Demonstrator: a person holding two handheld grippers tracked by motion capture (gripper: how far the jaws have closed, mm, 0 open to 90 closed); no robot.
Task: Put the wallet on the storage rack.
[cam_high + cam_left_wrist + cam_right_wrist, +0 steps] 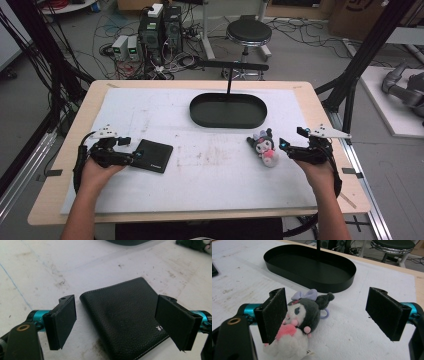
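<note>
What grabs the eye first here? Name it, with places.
The small dark-and-pink plush doll lies right of centre on the white mat, between the open jaws of the right claw. Behind it stands the black oval metal tray. At left, the black leather wallet lies before the open left claw.

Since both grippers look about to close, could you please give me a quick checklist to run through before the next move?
1. Left gripper open: ok.
2. Wallet between its jaws: ok, lying flat on the mat.
3. Right gripper open: ok.
4. Plush toy centred between its jaws: not ok, it sits against one jaw.
5. Black tray empty: ok.
6. Whether the left jaws reach low enough to catch the wallet's edges: cannot tell.
</note>
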